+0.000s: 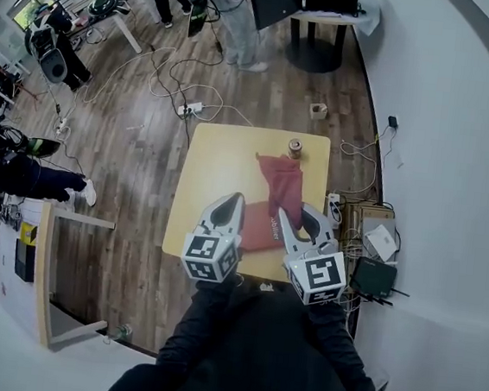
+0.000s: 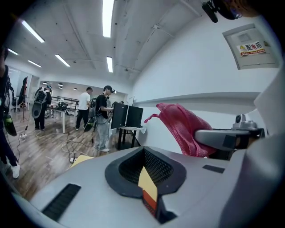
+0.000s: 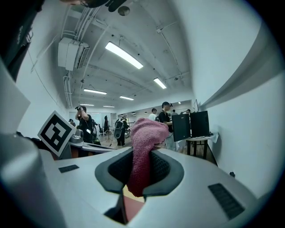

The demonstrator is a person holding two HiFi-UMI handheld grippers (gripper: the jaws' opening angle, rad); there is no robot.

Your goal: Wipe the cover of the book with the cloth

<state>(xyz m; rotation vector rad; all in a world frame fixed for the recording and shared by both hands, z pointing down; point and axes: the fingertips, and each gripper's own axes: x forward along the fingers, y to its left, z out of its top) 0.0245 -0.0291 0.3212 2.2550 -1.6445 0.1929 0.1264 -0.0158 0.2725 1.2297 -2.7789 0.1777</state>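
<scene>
A red cloth is pinched in my right gripper, which is shut on it; the cloth's free end flops past the jaw tips. In the right gripper view the cloth fills the gap between the jaws. From the left gripper view the same cloth stands above the right gripper's finger. A red book with white print lies on the yellow table, partly hidden under both grippers. My left gripper hovers beside it, shut and holding nothing; a sliver of the book shows below its jaws.
A small can stands near the table's far edge. On the floor to the right lie a power strip, a box with devices and a black router. The white wall is close on the right. People stand far back.
</scene>
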